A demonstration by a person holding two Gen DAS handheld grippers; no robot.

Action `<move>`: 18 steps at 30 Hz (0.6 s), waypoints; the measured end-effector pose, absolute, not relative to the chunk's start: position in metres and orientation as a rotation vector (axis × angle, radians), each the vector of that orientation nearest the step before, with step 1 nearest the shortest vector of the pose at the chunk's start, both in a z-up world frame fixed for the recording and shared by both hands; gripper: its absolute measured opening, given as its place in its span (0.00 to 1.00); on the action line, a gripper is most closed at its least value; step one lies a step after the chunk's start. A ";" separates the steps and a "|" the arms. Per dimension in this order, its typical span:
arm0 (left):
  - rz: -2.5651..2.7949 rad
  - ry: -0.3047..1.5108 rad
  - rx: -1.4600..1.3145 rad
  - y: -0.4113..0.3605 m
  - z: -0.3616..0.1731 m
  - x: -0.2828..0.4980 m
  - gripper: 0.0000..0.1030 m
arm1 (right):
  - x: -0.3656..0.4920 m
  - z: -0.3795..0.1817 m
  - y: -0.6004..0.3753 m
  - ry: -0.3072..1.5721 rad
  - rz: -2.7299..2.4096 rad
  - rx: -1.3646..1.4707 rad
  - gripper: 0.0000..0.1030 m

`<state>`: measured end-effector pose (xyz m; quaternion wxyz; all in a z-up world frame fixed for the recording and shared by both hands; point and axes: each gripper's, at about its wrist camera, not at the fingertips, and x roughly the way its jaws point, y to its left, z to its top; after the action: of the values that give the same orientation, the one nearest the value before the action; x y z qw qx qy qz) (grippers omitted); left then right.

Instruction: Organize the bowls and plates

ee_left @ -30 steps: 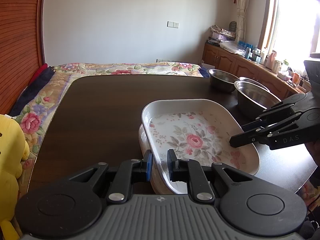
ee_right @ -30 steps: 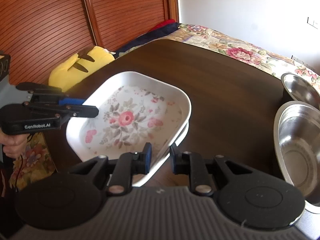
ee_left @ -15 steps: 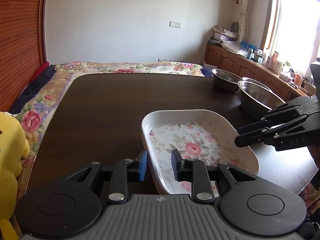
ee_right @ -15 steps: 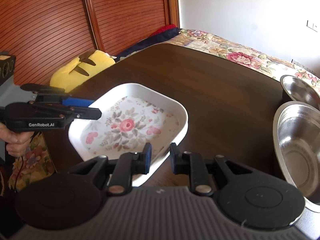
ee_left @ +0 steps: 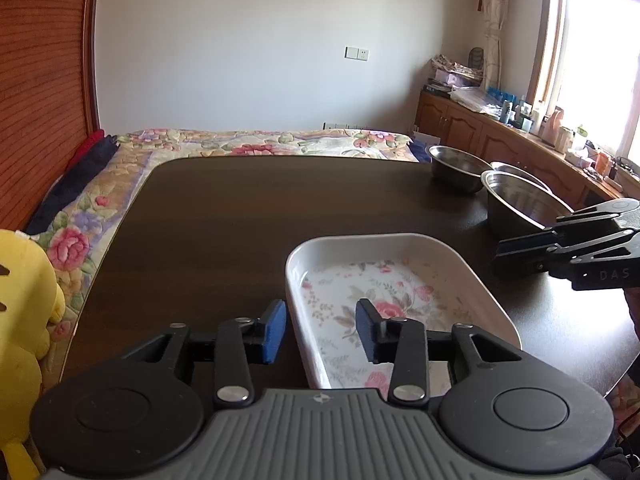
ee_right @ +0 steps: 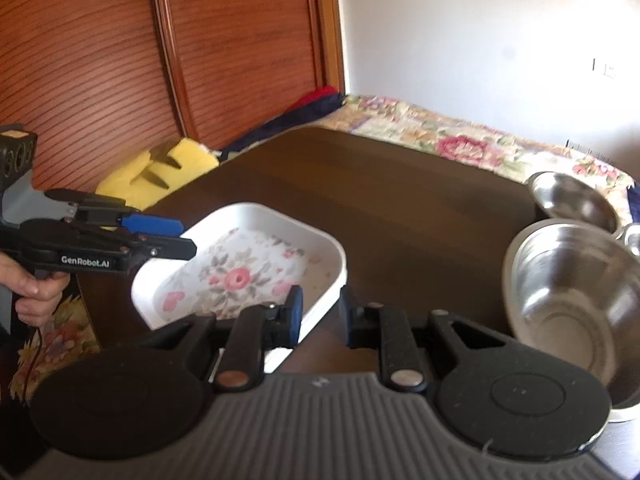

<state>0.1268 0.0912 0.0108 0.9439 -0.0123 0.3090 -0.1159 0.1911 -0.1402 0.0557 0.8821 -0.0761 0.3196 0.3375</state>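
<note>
Both claws stand open and empty astride the floral dish: left gripper straddles its near-left rim, right gripper its corner, while the steel bowls sit just right of the latter.

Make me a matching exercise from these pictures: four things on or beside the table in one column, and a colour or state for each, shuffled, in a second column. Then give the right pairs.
Things
1. floral dish
2. large steel bowl
3. plush toy
4. left gripper

Descriptions
A. yellow, off the table's edge
B. open, one finger on each side of a white rim
C. white, with a pink rose printed inside
D. shiny metal, empty

Pairs: 1-C, 2-D, 3-A, 4-B
</note>
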 end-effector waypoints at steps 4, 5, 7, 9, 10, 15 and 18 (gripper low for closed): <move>-0.236 0.616 -0.001 0.082 0.018 0.131 0.56 | 0.186 0.061 -0.152 0.610 0.691 -0.136 0.21; -0.237 0.612 0.005 0.079 0.020 0.133 0.59 | 0.185 0.063 -0.155 0.597 0.687 -0.131 0.21; -0.241 0.607 0.013 0.072 0.022 0.136 0.64 | 0.184 0.064 -0.161 0.571 0.670 -0.123 0.21; -0.248 0.604 0.019 0.064 0.024 0.141 0.69 | 0.185 0.065 -0.168 0.551 0.650 -0.110 0.21; -0.254 0.601 0.024 0.060 0.025 0.143 0.72 | 0.185 0.066 -0.173 0.546 0.641 -0.097 0.22; -0.295 0.589 0.045 0.036 0.028 0.153 0.82 | 0.188 0.067 -0.198 0.513 0.574 -0.062 0.36; -0.326 0.580 0.052 0.020 0.031 0.159 0.90 | 0.187 0.068 -0.212 0.487 0.531 -0.058 0.38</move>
<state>0.1586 0.0199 0.0306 0.9449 0.0253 0.2845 -0.1601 0.1874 -0.2123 0.0682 0.9354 -0.0285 0.2381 0.2598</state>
